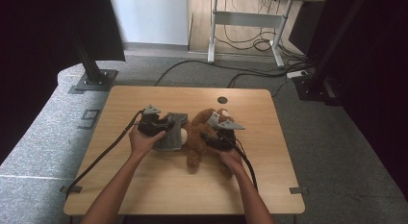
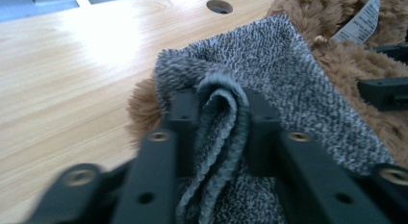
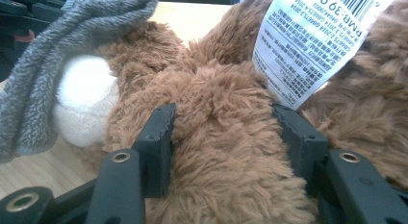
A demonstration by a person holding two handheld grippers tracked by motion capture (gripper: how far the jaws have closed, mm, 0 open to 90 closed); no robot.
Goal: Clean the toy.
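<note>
High view: brown plush teddy bear [image 1: 204, 137] lying at the middle of the light wooden surface [image 1: 144, 185], grey knitted fabric garment [image 1: 172, 133] spread just beside and partly over its left side.
Left gripper [image 1: 168, 124]: clamped on a folded edge of the grey garment [image 2: 269, 84]; fold pinched between the black fingers [image 2: 185, 118], as seen in the left gripper view.
Right gripper [image 1: 211, 136]: closed on a thick bunch of the bear's brown fur [image 3: 216, 152], fingers [image 3: 159, 137] pressed into the pile on both sides; white printed paper tag [image 3: 312, 41] hanging just above.
Garment position: draped over the bear's cream-coloured muzzle or paw [image 3: 86, 99], as seen in the right gripper view; which of the two cannot be told.
Step in hand: judged to be dressing the bear, with the toy pinned by the right and the garment's opening held by the left.
Progress: early, most of the bear not yet covered.
Next move calls for: drawing the held edge further across the bear's body while keeping the toy pinned; holding the opening spread rather than bunched.
Risk: soft fur sliding in the grip, or the fabric fold slipping out under pull.
Farther off: round cable hole [image 1: 222, 100] near the surface's far edge, well apart from the work.
</note>
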